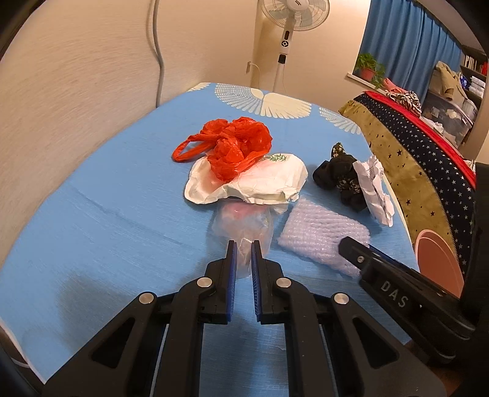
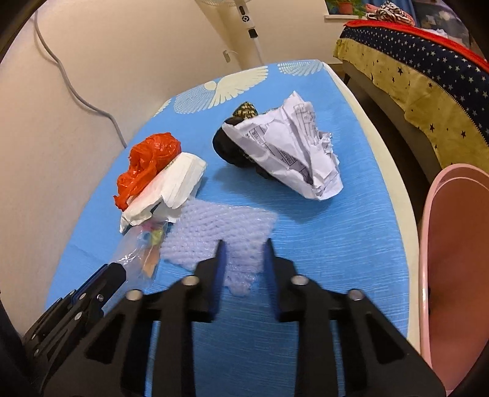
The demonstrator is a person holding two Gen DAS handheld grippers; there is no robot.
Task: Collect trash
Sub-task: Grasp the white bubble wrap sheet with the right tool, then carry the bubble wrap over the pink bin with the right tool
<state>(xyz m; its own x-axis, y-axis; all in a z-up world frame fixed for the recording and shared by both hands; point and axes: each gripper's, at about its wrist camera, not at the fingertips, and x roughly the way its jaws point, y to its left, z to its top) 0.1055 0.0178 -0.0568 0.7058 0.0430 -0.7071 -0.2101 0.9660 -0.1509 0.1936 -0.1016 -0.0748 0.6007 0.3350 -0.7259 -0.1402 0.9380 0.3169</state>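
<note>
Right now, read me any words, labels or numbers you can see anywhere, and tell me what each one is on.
"DAS": raised letters on the black arm of the right tongs, seen from the left wrist view.
Crumpled paper: printed lines and boxes, too small and creased to read.
Standing fan: a dark mark on the hub, too blurred to read.
Nothing else legible.

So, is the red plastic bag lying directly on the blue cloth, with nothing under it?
No, the red plastic bag rests partly on top of the white paper wrapper.
</note>
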